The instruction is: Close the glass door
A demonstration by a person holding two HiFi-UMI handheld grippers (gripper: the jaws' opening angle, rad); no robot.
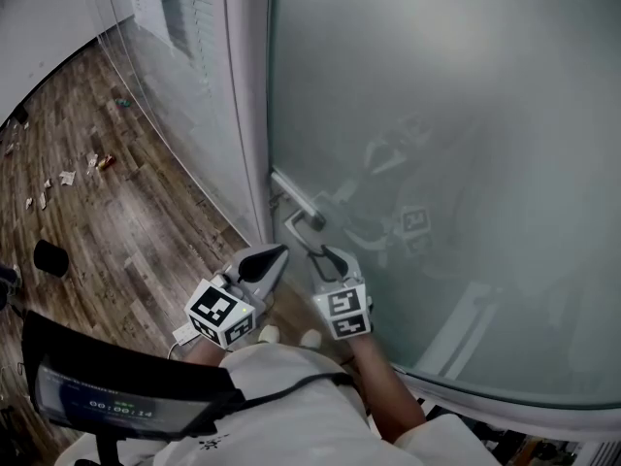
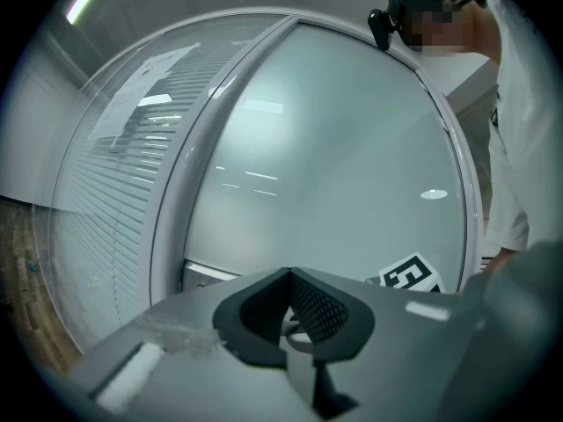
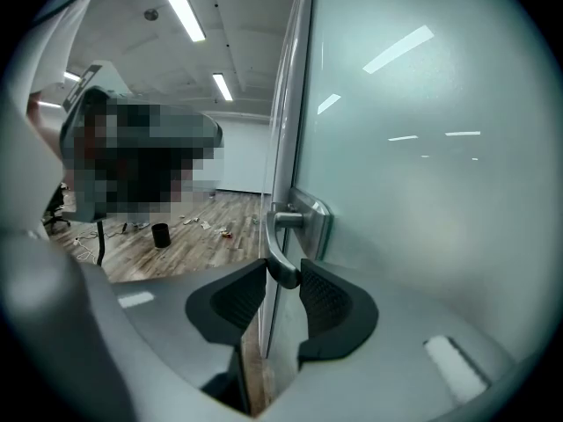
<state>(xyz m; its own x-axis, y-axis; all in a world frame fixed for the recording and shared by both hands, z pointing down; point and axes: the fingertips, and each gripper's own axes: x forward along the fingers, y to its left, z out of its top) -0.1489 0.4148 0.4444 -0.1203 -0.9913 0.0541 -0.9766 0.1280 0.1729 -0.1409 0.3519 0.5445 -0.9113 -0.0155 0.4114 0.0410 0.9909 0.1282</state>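
Note:
A frosted glass door (image 1: 437, 115) fills the right of the head view, its edge next to a white frame post (image 1: 250, 115). Its metal lever handle (image 1: 303, 216) sticks out near that edge. My right gripper (image 1: 335, 258) reaches up to the lever. In the right gripper view the jaws (image 3: 283, 280) are shut on the curved handle (image 3: 280, 236), one pad on each side of it. My left gripper (image 1: 275, 256) hovers just left of the handle, level, facing the door (image 2: 352, 148). Its jaws (image 2: 288, 275) are shut with nothing between them.
Left of the post runs a glass wall with blinds (image 1: 184, 66). The wood floor (image 1: 146, 221) carries scattered litter (image 1: 68, 176) and a small black bin (image 1: 50, 257). A dark screen on a stand (image 1: 97, 396) sits at the lower left, close to my body.

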